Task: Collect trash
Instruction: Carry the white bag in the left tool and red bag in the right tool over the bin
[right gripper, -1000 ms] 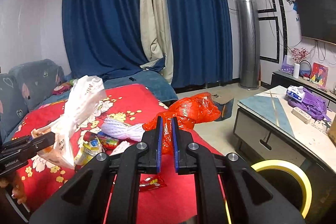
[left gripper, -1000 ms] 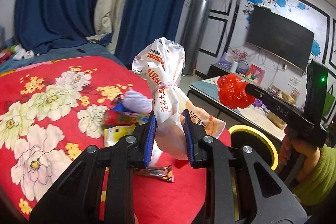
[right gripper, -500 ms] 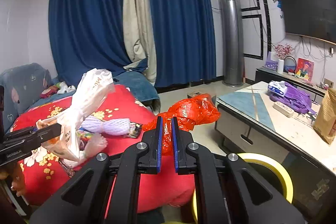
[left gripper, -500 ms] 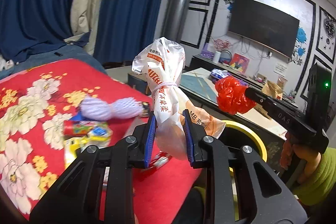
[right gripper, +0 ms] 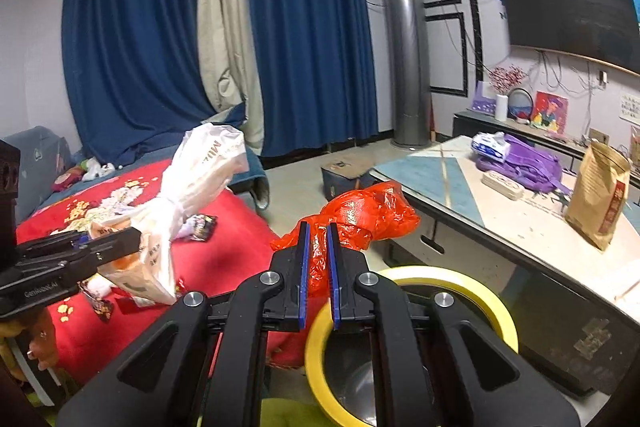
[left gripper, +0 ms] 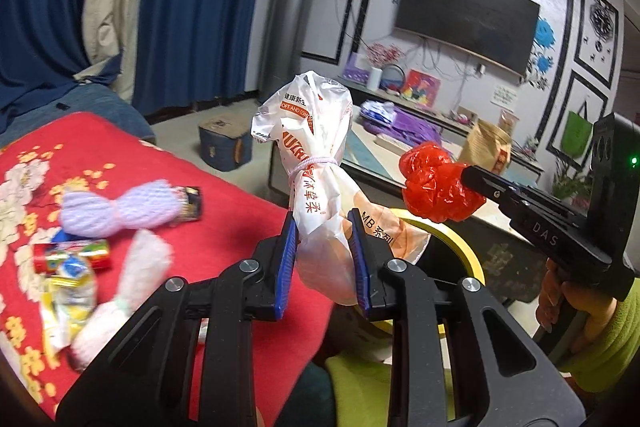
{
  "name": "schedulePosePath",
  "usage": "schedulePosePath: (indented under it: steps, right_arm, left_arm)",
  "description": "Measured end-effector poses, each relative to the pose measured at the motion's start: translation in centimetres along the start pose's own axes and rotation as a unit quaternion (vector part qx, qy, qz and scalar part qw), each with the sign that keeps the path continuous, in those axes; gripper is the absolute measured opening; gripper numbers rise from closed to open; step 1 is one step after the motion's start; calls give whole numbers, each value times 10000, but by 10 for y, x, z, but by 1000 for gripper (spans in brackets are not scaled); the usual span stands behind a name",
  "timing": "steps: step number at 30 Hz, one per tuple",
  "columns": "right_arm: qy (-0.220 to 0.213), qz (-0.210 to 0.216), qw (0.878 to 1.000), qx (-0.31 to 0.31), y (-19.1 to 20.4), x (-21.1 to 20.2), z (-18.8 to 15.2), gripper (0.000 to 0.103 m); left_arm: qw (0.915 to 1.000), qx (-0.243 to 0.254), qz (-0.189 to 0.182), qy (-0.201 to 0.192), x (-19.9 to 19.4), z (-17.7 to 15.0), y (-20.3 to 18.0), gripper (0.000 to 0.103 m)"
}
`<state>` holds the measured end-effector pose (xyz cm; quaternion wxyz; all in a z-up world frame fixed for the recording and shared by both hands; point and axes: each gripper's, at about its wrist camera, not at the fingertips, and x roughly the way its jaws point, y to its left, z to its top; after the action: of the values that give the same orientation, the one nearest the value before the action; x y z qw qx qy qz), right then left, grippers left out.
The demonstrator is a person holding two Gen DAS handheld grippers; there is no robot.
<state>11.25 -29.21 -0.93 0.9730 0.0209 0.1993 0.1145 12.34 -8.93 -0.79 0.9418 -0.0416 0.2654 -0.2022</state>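
My left gripper (left gripper: 322, 227) is shut on a tied white plastic bag with orange print (left gripper: 316, 163), held upright in the air. The same white bag (right gripper: 188, 187) shows at the left of the right wrist view, beside the left gripper (right gripper: 132, 241). My right gripper (right gripper: 316, 247) is shut on a crumpled red plastic bag (right gripper: 360, 215); that red bag (left gripper: 436, 187) hangs at the right gripper's tip (left gripper: 466, 175) in the left wrist view. A bin with a yellow rim (right gripper: 492, 295) stands on the floor just below and ahead of both grippers.
Loose wrappers (left gripper: 72, 259) and a purple knitted piece (left gripper: 120, 207) lie on the red flowered bedspread (left gripper: 224, 235). A low table (right gripper: 500, 203) with a brown paper bag (right gripper: 600, 203) and purple bag (right gripper: 524, 163) stands right of the bin. A small box (right gripper: 344, 175) sits on the floor.
Both grippers have swung right, away from the bed and toward the yellow-rimmed bin and low table, each still holding its bag. The bin rim now lies closer below them.
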Motion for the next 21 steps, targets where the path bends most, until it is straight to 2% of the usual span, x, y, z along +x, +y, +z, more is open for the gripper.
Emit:
schedulePosePath:
  steps: [13, 21]
  right_arm:
    - [487, -368, 9977, 280, -48, -5, -23, 8]
    - [876, -587, 9921, 685, -75, 3, -44, 8]
  left_arm:
    - [9970, 280, -475, 535, 61, -13, -40, 19]
    - [9926, 397, -661, 937, 96, -27, -60, 20]
